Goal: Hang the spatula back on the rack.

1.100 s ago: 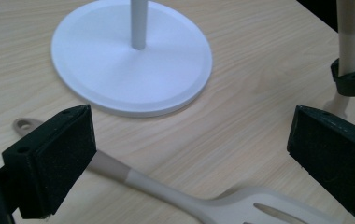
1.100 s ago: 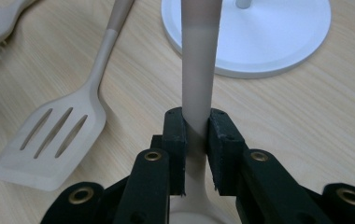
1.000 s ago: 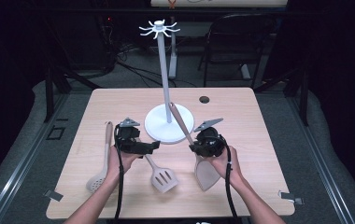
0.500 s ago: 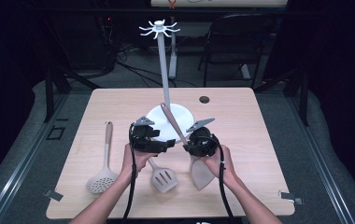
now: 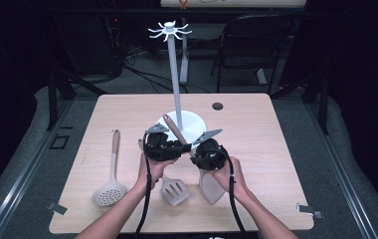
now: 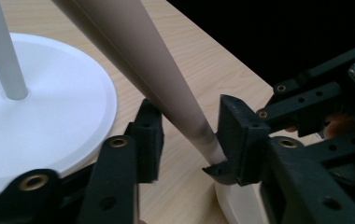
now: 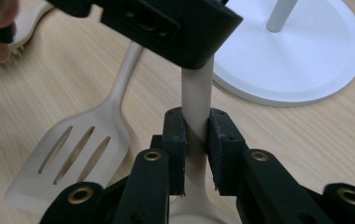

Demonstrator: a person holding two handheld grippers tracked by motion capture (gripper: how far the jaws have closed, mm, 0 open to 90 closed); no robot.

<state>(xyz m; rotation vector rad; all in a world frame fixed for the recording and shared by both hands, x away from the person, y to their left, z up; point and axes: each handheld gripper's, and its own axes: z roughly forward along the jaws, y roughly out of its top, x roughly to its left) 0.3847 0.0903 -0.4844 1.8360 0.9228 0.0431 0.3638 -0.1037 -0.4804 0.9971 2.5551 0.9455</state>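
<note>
Here, two hand-held grippers meet near the white stand point(image 5: 189, 124): right hand-held gripper point(image 7: 196, 140) clamped on the beige spatula's handle point(image 7: 195, 88), left hand-held gripper point(image 6: 189, 140) apart around it. Two utensils lie on the counter point(image 5: 256, 129): one slotted turner point(image 5: 174, 191), one skimmer point(image 5: 108, 191).

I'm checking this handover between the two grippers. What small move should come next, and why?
Probably shut the left gripper on the spatula handle. Its jaws stand open on either side of the handle, one just touching it, while the right gripper clamps the handle lower down. A second grip would likely steady it for hanging on the white stand.
</note>
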